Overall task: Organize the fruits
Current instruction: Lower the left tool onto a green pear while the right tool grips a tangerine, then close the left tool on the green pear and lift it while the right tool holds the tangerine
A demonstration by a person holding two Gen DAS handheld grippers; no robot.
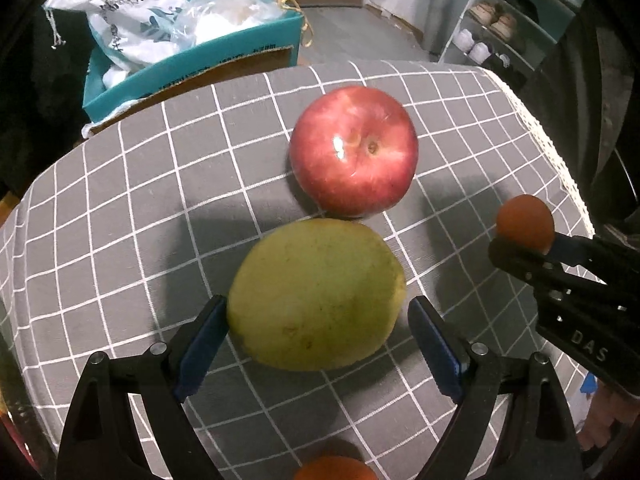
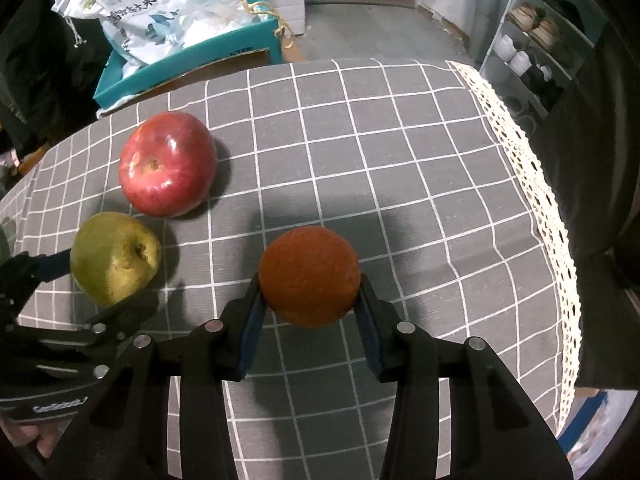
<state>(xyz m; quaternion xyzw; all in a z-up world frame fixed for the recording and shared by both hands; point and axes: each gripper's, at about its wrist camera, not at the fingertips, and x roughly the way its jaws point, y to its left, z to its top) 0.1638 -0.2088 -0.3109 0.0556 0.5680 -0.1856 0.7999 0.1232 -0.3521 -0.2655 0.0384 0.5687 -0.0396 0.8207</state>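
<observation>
Two claws in my view, right claw (image 2: 310,292) clamped on orange (image 2: 309,276), my left claw (image 1: 316,316) wide around green pear (image 1: 318,294), red apple (image 1: 354,150) beside it on checked desk (image 2: 400,160)

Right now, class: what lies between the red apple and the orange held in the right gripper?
Only bare checked tablecloth separates the red apple from the orange in the right gripper, seen in the right wrist view.
</observation>
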